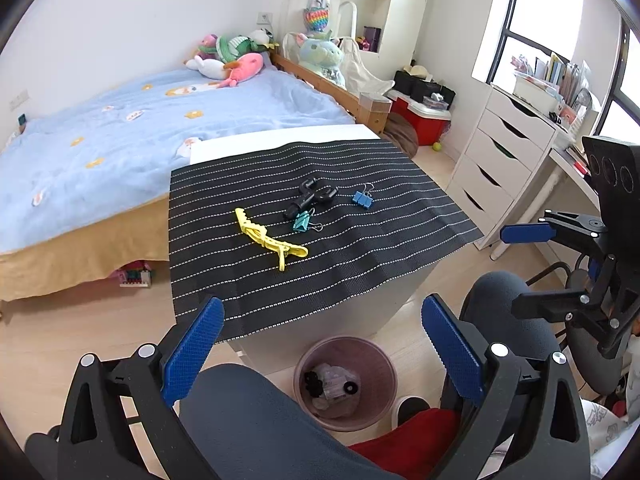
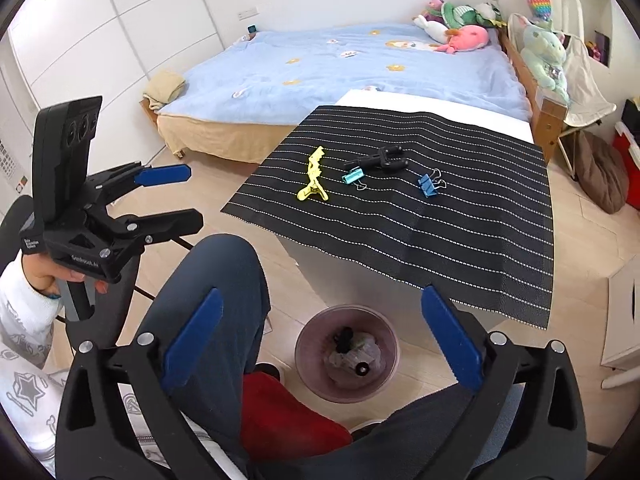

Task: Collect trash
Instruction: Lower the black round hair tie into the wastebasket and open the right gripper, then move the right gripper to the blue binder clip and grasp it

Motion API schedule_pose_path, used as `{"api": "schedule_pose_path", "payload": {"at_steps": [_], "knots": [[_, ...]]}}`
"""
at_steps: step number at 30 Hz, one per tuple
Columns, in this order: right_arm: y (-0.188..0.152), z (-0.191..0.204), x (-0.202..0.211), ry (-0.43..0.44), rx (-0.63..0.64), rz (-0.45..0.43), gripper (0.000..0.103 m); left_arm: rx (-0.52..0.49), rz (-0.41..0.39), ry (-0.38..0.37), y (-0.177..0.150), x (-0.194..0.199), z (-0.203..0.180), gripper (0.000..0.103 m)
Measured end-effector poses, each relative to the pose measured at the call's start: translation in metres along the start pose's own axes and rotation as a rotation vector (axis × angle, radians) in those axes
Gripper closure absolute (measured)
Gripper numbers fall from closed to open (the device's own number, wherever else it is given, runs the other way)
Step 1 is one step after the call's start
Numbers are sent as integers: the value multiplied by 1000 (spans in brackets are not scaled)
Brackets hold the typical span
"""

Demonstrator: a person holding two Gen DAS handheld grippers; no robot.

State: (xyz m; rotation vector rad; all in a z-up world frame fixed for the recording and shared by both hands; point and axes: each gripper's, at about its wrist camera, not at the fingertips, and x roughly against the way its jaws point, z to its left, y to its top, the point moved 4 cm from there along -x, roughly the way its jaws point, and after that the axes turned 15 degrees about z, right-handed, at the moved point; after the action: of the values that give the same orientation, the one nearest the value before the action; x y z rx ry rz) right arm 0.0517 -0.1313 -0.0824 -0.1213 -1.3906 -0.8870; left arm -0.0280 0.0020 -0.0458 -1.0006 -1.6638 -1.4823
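Below our left tool (image 1: 322, 344) and right tool (image 2: 320, 332), both wide open and empty, sits one round pink trash bin (image 1: 382, 354). Ahead on the table (image 1: 280, 136): one yellow plastic clip (image 1: 268, 238), two binder clips, one black bracket (image 1: 310, 196).

A yellow hair clip (image 1: 270, 238) lies flat mid-frame on the striped mat, a teal binder clip (image 1: 303, 220) just right of it, touching a black plastic part (image 1: 310, 197). A blue binder clip (image 1: 363, 198) sits further right. Lower center, a pink wastebasket (image 1: 345, 380) holds scraps.
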Motion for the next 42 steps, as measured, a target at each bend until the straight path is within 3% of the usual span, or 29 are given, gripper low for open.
{"api": "schedule_pose_path", "payload": {"at_steps": [23,37,42], "knots": [[13,-25,11,-41,-50,-38,4,55,23,6,20,-9,10,8],[71,-64,2,-137,-8,-36,4,100,35,36,60,-25,33,8],[95,-82,-20,-152,19,14,4,136,63,55,71,-37,47,8]]}}
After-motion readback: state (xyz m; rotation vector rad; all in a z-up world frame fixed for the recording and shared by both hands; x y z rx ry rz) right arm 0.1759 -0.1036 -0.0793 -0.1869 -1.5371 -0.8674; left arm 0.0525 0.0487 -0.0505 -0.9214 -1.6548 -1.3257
